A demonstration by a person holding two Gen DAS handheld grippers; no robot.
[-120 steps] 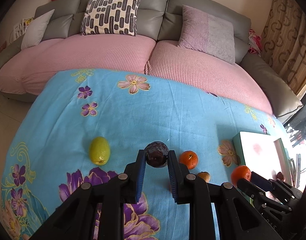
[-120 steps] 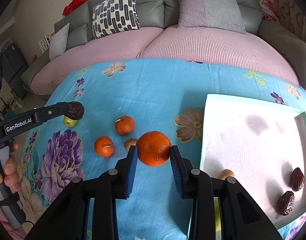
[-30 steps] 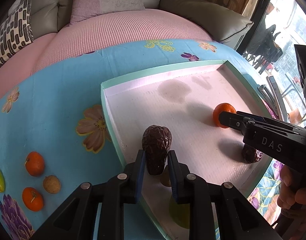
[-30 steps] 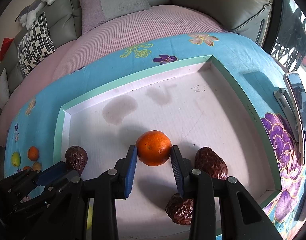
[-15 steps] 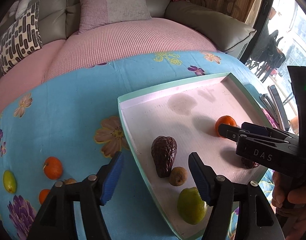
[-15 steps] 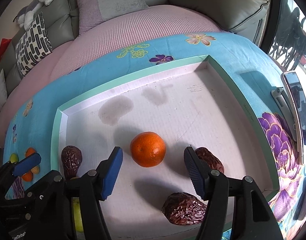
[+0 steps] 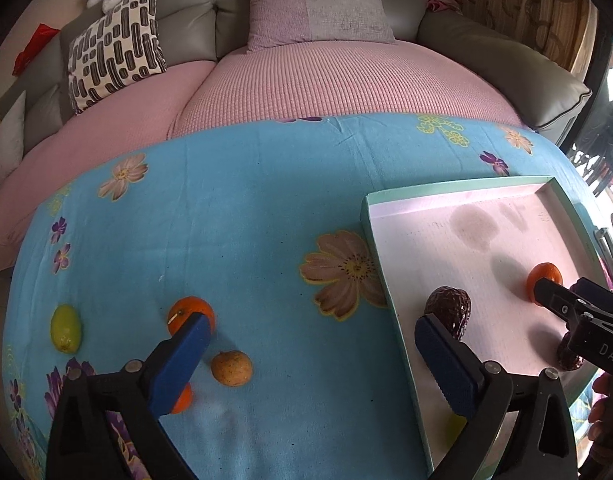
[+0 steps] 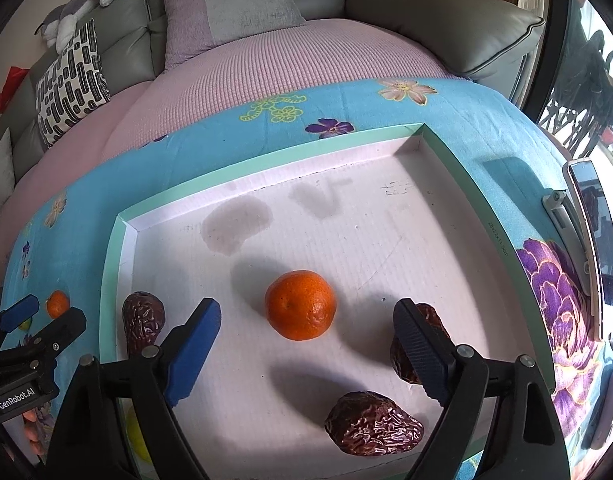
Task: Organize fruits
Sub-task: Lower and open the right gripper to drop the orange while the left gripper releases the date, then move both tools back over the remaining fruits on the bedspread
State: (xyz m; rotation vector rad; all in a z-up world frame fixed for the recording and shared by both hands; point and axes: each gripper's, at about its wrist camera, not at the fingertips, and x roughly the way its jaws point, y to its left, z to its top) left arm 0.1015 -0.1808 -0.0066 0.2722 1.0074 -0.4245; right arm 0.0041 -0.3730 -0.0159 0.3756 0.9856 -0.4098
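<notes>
Both grippers, left and right, have fingers spread, empty. Orange sits mid-tray. Next, probably, the loose fruit near the counter's left edge.

Tray far half bare, orange mid-floor, dates crowding near edge

— What sits between the spread fingers of the right claw?
— An orange, untouched, on the tray floor.
— Anything else in there?
— Three wrinkled dark fruits: one left, one right, one nearest.
</notes>
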